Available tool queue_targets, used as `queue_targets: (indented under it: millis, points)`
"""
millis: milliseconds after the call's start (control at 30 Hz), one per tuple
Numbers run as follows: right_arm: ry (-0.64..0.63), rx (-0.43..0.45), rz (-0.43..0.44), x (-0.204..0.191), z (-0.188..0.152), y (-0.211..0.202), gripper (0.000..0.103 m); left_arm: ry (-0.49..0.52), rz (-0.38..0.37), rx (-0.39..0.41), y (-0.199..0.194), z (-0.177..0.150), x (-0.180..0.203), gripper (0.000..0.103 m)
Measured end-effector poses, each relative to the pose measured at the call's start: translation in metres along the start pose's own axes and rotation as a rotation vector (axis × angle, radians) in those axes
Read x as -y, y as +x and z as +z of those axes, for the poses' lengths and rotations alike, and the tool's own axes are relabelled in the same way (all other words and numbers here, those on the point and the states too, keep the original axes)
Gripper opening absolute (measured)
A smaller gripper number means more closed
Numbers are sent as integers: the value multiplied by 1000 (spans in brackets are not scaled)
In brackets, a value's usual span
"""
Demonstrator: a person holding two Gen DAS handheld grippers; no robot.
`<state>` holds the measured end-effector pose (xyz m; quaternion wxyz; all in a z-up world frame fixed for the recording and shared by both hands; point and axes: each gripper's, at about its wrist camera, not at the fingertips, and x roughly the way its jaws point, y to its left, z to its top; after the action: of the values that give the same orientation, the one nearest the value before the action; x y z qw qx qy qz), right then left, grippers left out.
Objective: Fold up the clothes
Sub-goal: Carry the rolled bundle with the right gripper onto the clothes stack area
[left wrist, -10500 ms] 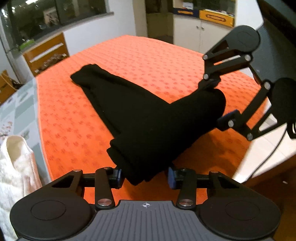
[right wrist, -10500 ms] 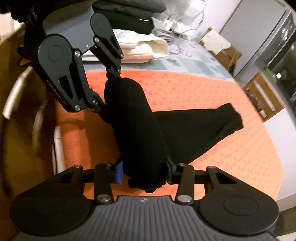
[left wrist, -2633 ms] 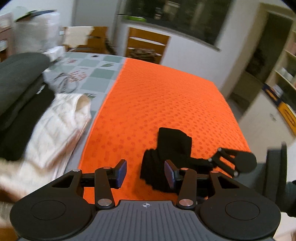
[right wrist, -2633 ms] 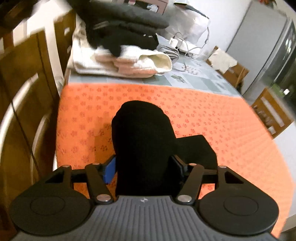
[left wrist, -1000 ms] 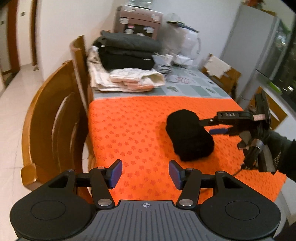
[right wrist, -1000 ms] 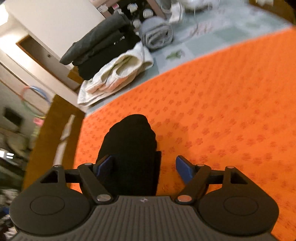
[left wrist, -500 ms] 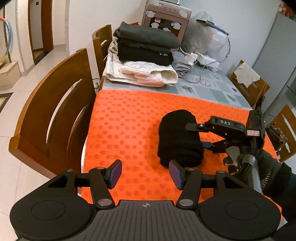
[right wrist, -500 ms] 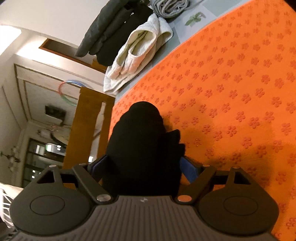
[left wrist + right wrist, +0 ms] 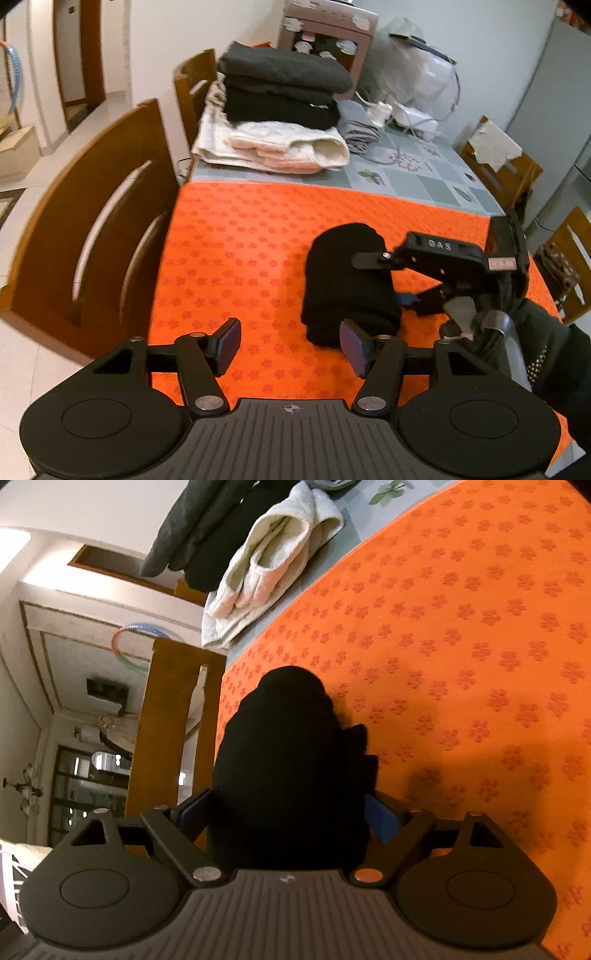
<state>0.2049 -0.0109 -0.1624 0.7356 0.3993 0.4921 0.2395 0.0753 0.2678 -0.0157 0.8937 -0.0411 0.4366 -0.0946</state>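
A black garment [image 9: 347, 284], folded into a thick bundle, lies on the orange tablecloth [image 9: 240, 240]. My left gripper [image 9: 290, 345] is open and holds nothing. It hovers just short of the bundle's near end. My right gripper [image 9: 399, 275], held by a gloved hand [image 9: 535, 332], reaches in from the right and is rolled on its side. In the right wrist view the bundle [image 9: 291, 768] fills the gap of the right gripper [image 9: 286, 812]. Its jaws are spread wide, with a blue pad [image 9: 382, 821] at each flank of the cloth.
A stack of folded dark clothes [image 9: 280, 92] on a white quilted garment [image 9: 288, 147] sits at the far table end, beside a grey roll [image 9: 358, 129] and cables. Wooden chairs [image 9: 92, 240] stand along the left table edge. More chairs [image 9: 509, 170] stand at the right.
The garment, earlier held stretched between both grippers, now lies as a bundle. The left gripper let go and backed off. The right jaws widened and slid further around the bundle.
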Motion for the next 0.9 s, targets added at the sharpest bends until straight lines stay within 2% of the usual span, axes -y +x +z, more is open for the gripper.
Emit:
queue_targets:
  millis: [33, 133, 200, 267, 433, 567, 767, 900]
  points:
    - [-3, 5, 3, 0, -1, 0, 91, 3, -4, -2, 3, 0, 2, 63]
    - [26, 11, 24, 5, -1, 3, 73, 13, -16, -8, 13, 0, 8, 63]
    - [50, 19, 44, 10, -1, 0, 65, 19, -24, -11, 19, 0, 11, 63]
    - [70, 30, 64, 14, -1, -5, 61, 26, -32, -15, 25, 0, 15, 63]
    - [105, 66, 101, 20, 3, -23, 60, 33, -55, 21, 16, 2, 29, 63]
    - [114, 126, 154, 18, 21, -55, 60, 33, -84, 46, 13, 10, 42, 63]
    - [145, 279, 183, 26, 75, -106, 60, 50, -124, 92, 14, 29, 59, 64]
    - [80, 346, 134, 31, 124, -123, 60, 58, -146, 113, 16, 42, 64, 64]
